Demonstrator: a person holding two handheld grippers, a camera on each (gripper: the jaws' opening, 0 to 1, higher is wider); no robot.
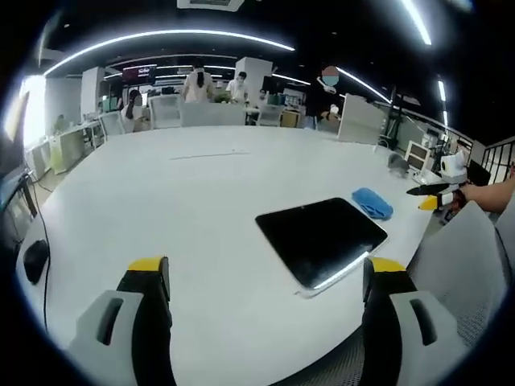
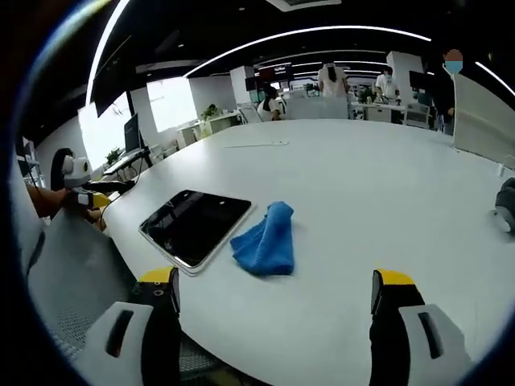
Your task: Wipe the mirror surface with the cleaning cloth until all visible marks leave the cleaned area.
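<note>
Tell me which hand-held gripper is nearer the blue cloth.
Right, as best I can judge. The blue cloth lies just ahead of the open right hand-held gripper; from the left hand-held gripper, it lies beyond the mirror.

Mirror [image 1: 323, 239]: dark rectangular slab, rounded corners, thin pale rim, lying flat on the white table near its edge. Surface reads black and glossy, with a bright streak reflected along one edge in the left gripper view. No marks resolvable at this size.

Cleaning cloth [image 2: 266, 239]: blue, bunched into a loose elongated heap, not spread. Sits on the table just beside one short side of the mirror [image 2: 196, 224]; touching or a hair apart, can't tell.
</note>
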